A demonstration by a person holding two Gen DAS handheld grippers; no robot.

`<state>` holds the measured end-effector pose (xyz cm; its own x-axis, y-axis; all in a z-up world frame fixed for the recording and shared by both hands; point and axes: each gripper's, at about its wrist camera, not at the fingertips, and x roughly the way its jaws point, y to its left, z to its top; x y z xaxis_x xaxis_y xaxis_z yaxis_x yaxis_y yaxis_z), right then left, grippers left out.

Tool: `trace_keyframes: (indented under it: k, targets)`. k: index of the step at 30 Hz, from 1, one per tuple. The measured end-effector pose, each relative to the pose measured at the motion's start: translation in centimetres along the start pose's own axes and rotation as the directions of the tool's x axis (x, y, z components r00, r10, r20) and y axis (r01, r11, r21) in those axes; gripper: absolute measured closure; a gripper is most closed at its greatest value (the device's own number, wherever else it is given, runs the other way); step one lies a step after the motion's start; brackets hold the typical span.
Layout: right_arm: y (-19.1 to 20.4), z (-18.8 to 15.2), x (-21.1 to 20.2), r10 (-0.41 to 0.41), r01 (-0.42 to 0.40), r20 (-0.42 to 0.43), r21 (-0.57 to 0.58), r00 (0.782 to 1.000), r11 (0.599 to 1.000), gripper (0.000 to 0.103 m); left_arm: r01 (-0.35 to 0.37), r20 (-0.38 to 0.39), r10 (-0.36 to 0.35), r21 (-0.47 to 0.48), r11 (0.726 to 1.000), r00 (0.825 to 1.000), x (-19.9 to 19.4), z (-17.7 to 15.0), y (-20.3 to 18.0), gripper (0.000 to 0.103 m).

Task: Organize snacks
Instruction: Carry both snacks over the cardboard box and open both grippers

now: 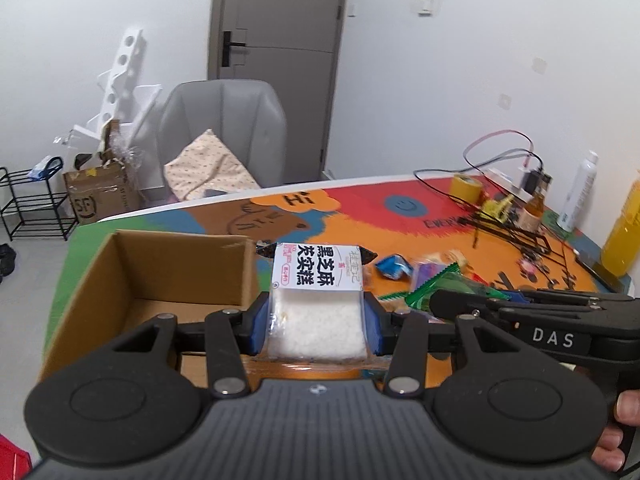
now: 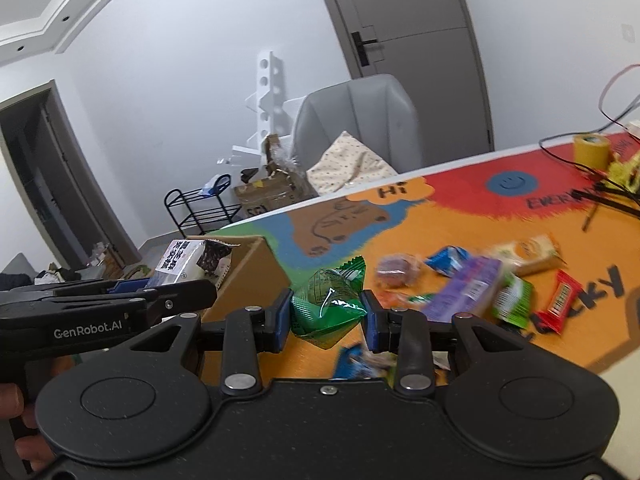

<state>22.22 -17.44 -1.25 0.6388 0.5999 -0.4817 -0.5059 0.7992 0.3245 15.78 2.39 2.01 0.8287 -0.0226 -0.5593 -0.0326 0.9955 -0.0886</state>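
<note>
White-labelled snack pack (image 1: 316, 304): clear window, white filling; black characters on label.

One cardboard box (image 1: 168, 272), two claw-held snack packets, about eight loose snacks, one tape roll (image 1: 466, 188).

Even bright indoor light, soft shadows; fisheye bending at edges; loose snacks (image 2: 472, 280) motion-blurred.
</note>
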Motion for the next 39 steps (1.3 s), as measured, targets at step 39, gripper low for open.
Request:
trace_keyframes:
  k: [39]
  targets:
    - [10.2,4.2,9.5,0.120,-0.128,-0.083,-0.111,0.989,0.985,0.037,-0.135,-0.034,0.131,-0.191,0.972,0.991,1.4,2.1,13.2,0.039]
